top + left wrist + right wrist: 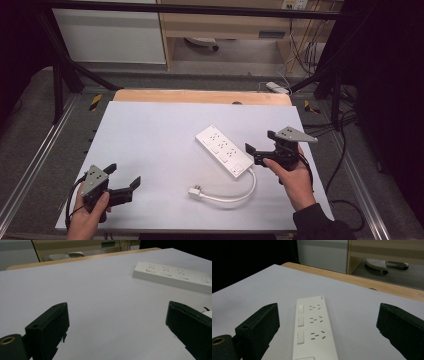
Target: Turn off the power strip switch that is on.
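Observation:
A white power strip [222,150] with three sockets lies at an angle on the white board [150,140], right of centre. Its white cable [235,194] loops from the near end round to a plug [195,191] lying toward the front. My right gripper [260,141] hovers open just right of the strip's near end; in the right gripper view the strip [312,332] runs between the open jaws of that gripper [328,312]. My left gripper [124,175] is open at the front left with nothing in it. In the left gripper view its jaws [117,312] stand wide and the strip [172,276] lies far right.
The board rests on a wooden table [200,96] inside a black metal frame [65,65]. Beyond are a cabinet [110,35], shelving and loose cables [305,45] on the floor. Bare board spreads across the left and centre.

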A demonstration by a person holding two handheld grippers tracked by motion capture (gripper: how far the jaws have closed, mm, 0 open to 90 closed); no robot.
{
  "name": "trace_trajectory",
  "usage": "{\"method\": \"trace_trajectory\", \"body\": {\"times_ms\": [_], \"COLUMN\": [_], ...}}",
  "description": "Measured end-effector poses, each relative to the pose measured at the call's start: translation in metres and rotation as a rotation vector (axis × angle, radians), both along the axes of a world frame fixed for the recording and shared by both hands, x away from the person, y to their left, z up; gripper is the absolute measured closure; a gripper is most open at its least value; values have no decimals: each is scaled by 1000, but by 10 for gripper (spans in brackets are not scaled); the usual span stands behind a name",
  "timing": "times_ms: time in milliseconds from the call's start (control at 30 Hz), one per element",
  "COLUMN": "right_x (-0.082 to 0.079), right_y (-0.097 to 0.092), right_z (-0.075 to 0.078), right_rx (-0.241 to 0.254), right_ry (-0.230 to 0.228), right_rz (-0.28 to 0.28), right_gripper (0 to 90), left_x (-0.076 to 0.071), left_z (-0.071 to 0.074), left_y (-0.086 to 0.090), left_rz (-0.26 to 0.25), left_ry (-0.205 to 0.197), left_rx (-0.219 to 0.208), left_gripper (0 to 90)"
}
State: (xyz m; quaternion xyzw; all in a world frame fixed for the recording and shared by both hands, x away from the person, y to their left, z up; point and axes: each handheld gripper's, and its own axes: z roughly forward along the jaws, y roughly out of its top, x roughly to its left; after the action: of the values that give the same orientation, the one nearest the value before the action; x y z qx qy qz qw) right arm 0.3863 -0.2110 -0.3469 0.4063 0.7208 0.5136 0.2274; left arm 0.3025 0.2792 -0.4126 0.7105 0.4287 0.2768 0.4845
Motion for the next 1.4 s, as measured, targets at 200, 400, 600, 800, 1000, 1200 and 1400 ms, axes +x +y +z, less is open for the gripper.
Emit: {"method": "trace_trajectory", "body": {"times_ms": [200, 400, 600, 800, 1000, 1200, 1400], "right_x": [7, 10, 12, 14, 17, 23, 34], "right_y": [11, 21, 24, 29, 32, 37, 45], "right_z": [-1, 1, 0, 1, 1, 2, 2], "right_rx": [1, 0, 10, 21, 14, 15, -31], "right_ry": [-6, -18, -26, -47, -60, -88, -113], "right_rz": [13, 27, 37, 49, 36, 43, 63], "right_gripper": [52, 69, 174, 361, 518, 714, 840], "left_x": [-1, 0, 0, 0, 0, 0, 0], "left_z": [1, 1, 0, -1, 0, 0, 0], "left_y": [1, 1, 1, 0, 1, 1, 2], "left_rz": [4, 2, 3, -2, 0, 1, 3], "left_ry": [-11, -7, 0, 6, 4, 3, 2], "left_rx": [-8, -7, -5, 9, 4, 3, 4], "left_gripper": [48, 48, 48, 49, 49, 49, 48]}}
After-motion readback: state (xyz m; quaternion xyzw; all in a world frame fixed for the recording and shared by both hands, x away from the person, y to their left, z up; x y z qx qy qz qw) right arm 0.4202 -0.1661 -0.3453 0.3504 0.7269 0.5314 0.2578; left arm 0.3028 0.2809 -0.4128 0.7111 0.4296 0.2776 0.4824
